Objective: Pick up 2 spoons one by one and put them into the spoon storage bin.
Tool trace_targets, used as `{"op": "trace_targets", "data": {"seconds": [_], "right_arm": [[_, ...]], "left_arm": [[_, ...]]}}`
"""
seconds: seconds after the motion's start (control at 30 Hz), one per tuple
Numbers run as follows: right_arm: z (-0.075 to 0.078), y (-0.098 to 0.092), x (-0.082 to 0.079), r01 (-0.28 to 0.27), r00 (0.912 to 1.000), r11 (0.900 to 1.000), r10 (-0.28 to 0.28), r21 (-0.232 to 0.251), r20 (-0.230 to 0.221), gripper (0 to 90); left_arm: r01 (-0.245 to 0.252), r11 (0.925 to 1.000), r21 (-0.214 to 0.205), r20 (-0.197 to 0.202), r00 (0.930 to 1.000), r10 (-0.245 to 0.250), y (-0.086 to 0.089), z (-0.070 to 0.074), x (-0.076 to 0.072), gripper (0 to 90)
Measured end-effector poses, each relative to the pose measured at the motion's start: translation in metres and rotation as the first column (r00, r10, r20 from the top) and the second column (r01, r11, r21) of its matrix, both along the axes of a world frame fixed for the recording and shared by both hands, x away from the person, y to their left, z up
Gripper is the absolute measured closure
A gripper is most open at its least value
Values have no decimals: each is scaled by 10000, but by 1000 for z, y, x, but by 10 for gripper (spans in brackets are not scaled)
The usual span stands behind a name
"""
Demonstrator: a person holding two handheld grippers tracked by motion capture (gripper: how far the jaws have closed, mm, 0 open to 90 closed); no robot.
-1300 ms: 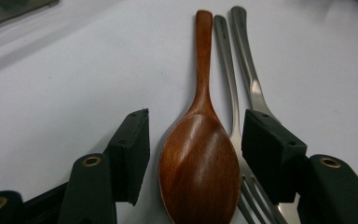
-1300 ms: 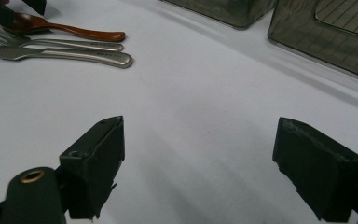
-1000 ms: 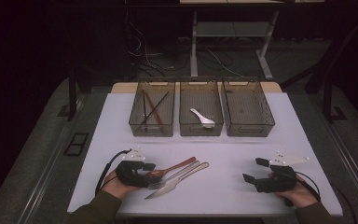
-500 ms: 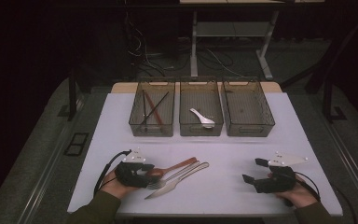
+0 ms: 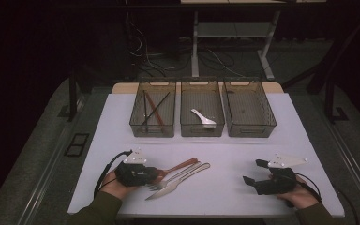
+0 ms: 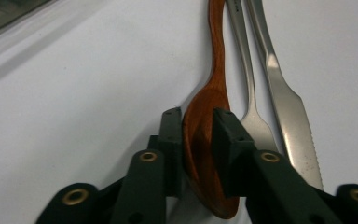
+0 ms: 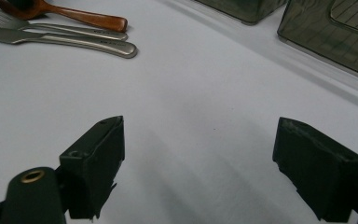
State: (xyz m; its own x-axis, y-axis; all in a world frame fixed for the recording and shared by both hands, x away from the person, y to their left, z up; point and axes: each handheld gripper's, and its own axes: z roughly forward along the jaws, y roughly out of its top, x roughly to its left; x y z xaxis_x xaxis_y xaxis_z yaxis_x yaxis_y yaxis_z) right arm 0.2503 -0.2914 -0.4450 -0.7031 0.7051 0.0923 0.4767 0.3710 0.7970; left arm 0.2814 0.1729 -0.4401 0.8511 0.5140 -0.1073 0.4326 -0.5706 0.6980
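Clamping across the bowl of a reddish-brown wooden spoon [image 6: 205,140], the left gripper [image 6: 196,133] has its two black jaws pressed to either edge of that bowl, while the handle runs straight ahead of the jaws along the white table [image 5: 122,126]. Just to the spoon's far side from this gripper lie a steel fork [image 6: 247,93] and a steel table knife [image 6: 284,107], close alongside. The spoon looks light and stiff, but its curved, smooth bowl gives the pads little flat surface, so it may pivot or slip; the neck just ahead of the jaws would probably hold truer. The right gripper [image 7: 214,163] rests with jaws spread wide, nothing between them, the cutlery well off ahead of its left jaw. Counted: one wooden spoon, one fork, one knife loose on the table; three dark mesh bins [image 5: 201,84] beyond, the first holding chopsticks [image 5: 152,108], number unclear, the middle one white ceramic spoon [image 5: 204,118], the third seemingly empty.
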Motion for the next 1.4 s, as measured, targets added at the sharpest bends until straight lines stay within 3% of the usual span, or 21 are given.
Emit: {"op": "trace_targets", "data": {"seconds": [0.13, 0.47, 0.7, 1.4], "right_arm": [[0, 0, 0, 1, 10000, 10000, -1, -12, 1, 162], [1, 1, -1, -28, 10000, 10000, 28, -4, 14, 162], [1, 1, -1, -45, 10000, 10000, 45, -12, 31, 162], [0, 2, 0, -58, 10000, 10000, 58, -37, 9, 162]], "left_arm": [[118, 9999, -99, 67, 9999, -117, 0, 3, -1, 805], [252, 9993, 282, 433, 9987, -264, -4, 8, -3, 824], [154, 9994, 316, 573, 9982, -172, -4, 11, -3, 825], [-117, 9996, -253, 1162, 9931, 146, -5, 28, 2, 825]]}}
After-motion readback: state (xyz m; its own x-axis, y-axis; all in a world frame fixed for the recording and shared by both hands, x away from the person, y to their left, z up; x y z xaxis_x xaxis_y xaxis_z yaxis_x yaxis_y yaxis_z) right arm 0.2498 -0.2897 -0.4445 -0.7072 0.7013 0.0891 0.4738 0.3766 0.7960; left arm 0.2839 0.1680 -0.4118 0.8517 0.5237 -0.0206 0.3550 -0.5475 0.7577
